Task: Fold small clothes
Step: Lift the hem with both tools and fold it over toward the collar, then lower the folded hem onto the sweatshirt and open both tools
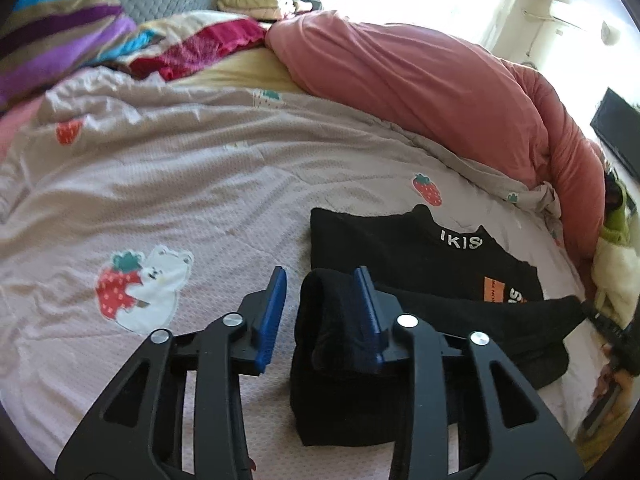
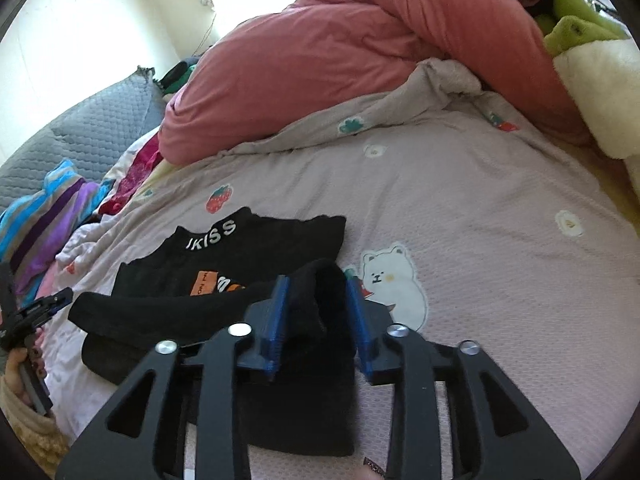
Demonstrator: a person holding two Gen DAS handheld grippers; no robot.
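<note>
black fabric, a small garment (image 1: 420, 256) with white lettering at the collar, is laid on the strawberry-print bed cover (image 1: 180, 184), near its front edge. the lower hem has been brought up over the body, so a first fold looks made. the left gripper (image 1: 320, 304) and right gripper (image 2: 316, 312) are each parted, pads off the cloth, with a folded corner lying between the jaws. further folding seems left, perhaps the sides, and smoothing.
</note>
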